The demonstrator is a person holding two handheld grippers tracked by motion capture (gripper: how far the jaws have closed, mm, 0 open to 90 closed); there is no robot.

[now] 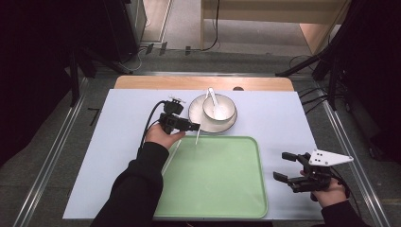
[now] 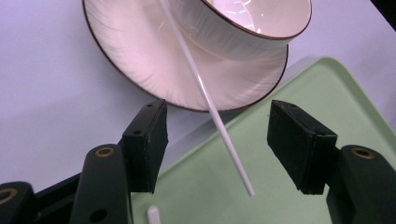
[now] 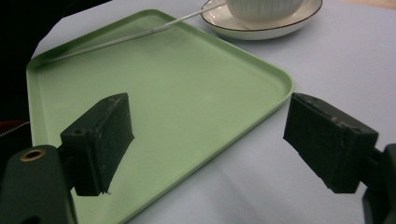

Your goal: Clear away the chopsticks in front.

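1. Spanning the near half of the light-blue table mat, the green tray lies bare except for one white chopstick along its left rim.
2. Behind it, a ribbed bowl with a white spoon sits on a saucer.
3. Left gripper: jaws released, straddling a second chopstick propped from saucer to tray without touching it.
4. Right gripper: released, idle beside the tray.
5. Judged step: collecting this chopstick; next, close squarely on the thin shaft.
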